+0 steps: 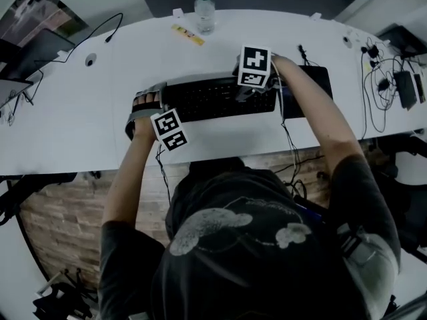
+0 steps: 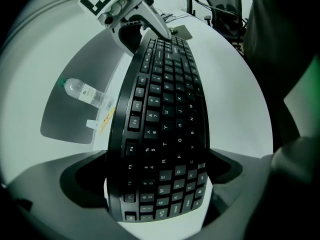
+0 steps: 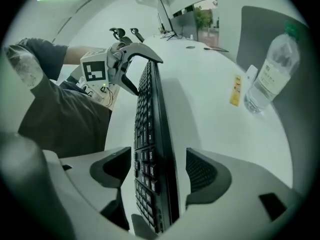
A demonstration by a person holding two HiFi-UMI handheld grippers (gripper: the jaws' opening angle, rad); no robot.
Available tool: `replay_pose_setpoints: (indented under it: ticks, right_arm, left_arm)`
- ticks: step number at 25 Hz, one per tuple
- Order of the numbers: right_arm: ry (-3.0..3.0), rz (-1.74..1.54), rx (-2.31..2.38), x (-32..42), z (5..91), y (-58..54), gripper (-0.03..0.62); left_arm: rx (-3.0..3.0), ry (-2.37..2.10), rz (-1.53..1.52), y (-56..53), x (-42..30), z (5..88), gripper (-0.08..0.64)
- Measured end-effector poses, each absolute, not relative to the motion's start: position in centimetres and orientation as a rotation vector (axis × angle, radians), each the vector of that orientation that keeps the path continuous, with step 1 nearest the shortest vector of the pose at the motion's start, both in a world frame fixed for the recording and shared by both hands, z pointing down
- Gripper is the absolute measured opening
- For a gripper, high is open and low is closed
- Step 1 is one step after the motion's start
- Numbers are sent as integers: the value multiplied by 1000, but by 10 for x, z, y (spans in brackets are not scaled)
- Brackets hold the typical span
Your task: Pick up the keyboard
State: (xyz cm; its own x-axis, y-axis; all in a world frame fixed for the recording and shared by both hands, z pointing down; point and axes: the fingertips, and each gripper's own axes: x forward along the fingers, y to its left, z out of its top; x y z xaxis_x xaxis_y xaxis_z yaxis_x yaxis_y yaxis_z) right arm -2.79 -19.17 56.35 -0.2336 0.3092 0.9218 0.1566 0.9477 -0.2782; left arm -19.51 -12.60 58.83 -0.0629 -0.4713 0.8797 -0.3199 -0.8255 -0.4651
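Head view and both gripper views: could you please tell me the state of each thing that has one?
keyboard: each end between a gripper's jaws; whether it is off the table, I cannot tell.
left gripper: shut on the keyboard's left end, across its long edges.
right gripper: open, a gap at each side of the keyboard.
bottle: upright, cap on.

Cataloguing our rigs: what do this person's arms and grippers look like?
The left gripper and right gripper are pale grey with curved jaws and dark pads. Each carries a white cube with black square markers and a small green light. The person wears a dark short-sleeved T-shirt with a pale print.
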Motion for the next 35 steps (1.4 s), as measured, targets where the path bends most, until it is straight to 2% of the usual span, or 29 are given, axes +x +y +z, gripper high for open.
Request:
replay_pose_setpoints:
  ticks: [8, 10, 11, 16, 26, 35]
  right_arm:
    - [-1487, 187, -561, -9, 599, -163, 259]
    - [-1464, 208, -583, -7, 603, -158, 205]
    - [-1454, 212, -595, -6, 604, -156, 159]
    - [-1442, 271, -671, -5, 597, -148, 66]
    - [-1561, 239, -653, -2, 581, -144, 61]
    - [-1636, 228, -583, 31, 562, -138, 62]
  left_arm:
    - [-2036, 918, -1985, -125, -195, 585, 588]
    - [-2033, 920, -1970, -124, -193, 584, 588]
    - [-2032, 920, -1965, -124, -193, 583, 588]
    - [-2014, 920, -1936, -124, -194, 582, 588]
    - [-1963, 967, -1815, -119, -189, 565, 588]
    - [-2070, 1013, -1647, -120, -147, 528, 588]
